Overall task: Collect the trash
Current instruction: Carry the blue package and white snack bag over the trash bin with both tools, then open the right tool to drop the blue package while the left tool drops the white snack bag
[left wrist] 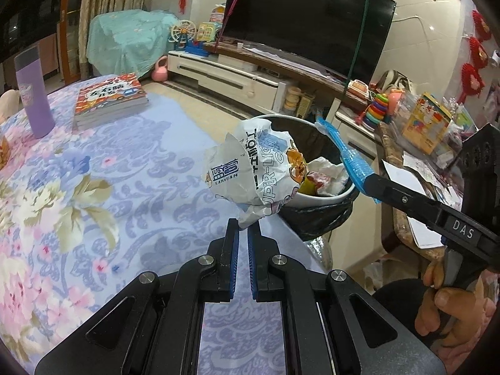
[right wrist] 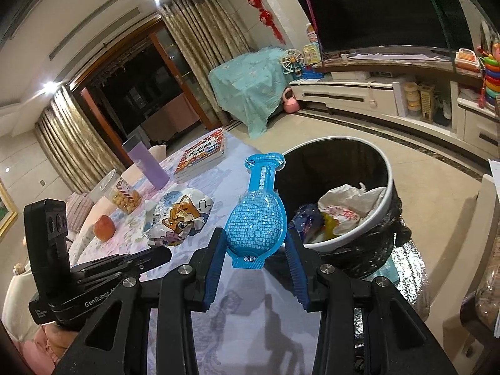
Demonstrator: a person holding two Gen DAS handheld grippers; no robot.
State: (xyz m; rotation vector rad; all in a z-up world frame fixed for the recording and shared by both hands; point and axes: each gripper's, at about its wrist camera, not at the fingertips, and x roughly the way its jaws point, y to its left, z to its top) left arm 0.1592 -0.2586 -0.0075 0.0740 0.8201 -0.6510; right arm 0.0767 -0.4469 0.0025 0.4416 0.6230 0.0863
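My left gripper (left wrist: 243, 234) is shut on the lower corner of a crumpled white snack wrapper (left wrist: 250, 168), held above the table edge right beside the bin. The white-rimmed trash bin (left wrist: 325, 198) has a black liner and holds paper and wrappers. In the right wrist view my right gripper (right wrist: 256, 243) is shut on a blue bottle-shaped plastic packet (right wrist: 256, 215), which points toward the bin (right wrist: 386, 168) just ahead and to the right. That packet (left wrist: 343, 153) reaches over the bin rim in the left wrist view. The wrapper (right wrist: 178, 218) and the left gripper (right wrist: 156, 256) sit left of it.
The floral tablecloth (left wrist: 109, 187) carries a purple bottle (left wrist: 32, 93), stacked books (left wrist: 109, 100), a snack jar (right wrist: 125, 193) and an orange object (right wrist: 104, 228). A cluttered side table (left wrist: 422, 143) stands right of the bin. The TV cabinet (right wrist: 359, 93) lies beyond the open floor.
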